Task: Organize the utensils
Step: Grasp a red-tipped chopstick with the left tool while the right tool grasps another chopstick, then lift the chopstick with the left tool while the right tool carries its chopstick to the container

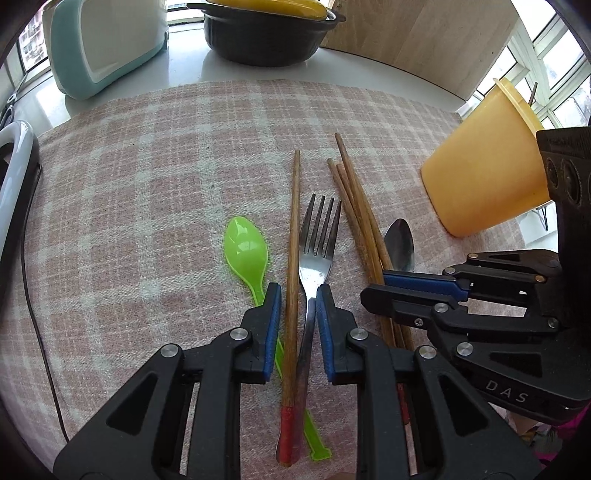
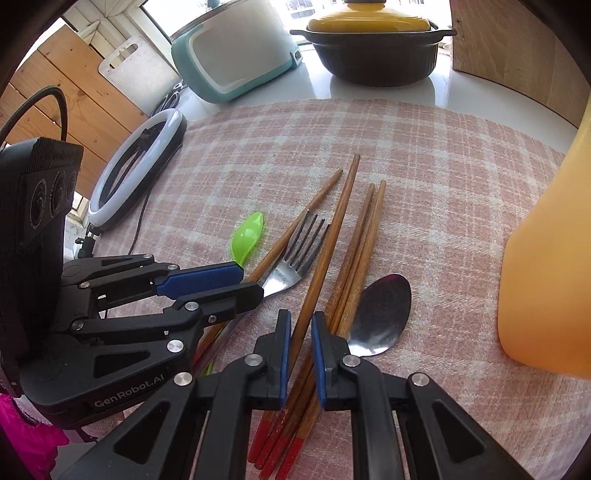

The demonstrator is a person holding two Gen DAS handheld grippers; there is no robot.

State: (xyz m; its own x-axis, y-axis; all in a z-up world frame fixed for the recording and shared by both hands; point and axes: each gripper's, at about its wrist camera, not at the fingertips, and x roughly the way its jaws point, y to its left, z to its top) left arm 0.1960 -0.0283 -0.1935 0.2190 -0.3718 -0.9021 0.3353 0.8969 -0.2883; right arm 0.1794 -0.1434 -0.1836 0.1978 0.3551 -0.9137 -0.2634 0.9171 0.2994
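Observation:
Utensils lie on a pink checked cloth [image 1: 147, 177]. My left gripper [image 1: 297, 295] is open, its jaws either side of a single wooden chopstick [image 1: 293, 229] and the handle of a steel fork [image 1: 317, 243]. A green plastic spoon [image 1: 245, 251] lies just left. My right gripper [image 2: 298, 321] is open, straddling one chopstick [image 2: 332, 236] of a bundle of three chopsticks [image 2: 364, 236]; a steel spoon [image 2: 384, 306] lies at its right. The right gripper also shows in the left wrist view [image 1: 384, 286]. An orange cup [image 1: 484, 170] stands at the right.
A teal appliance [image 1: 99, 40] and a black pot with a yellow lid [image 1: 269, 29] stand at the back. A ring light [image 2: 136, 166] with its cable lies at the left edge. A wooden board [image 1: 424, 40] stands back right.

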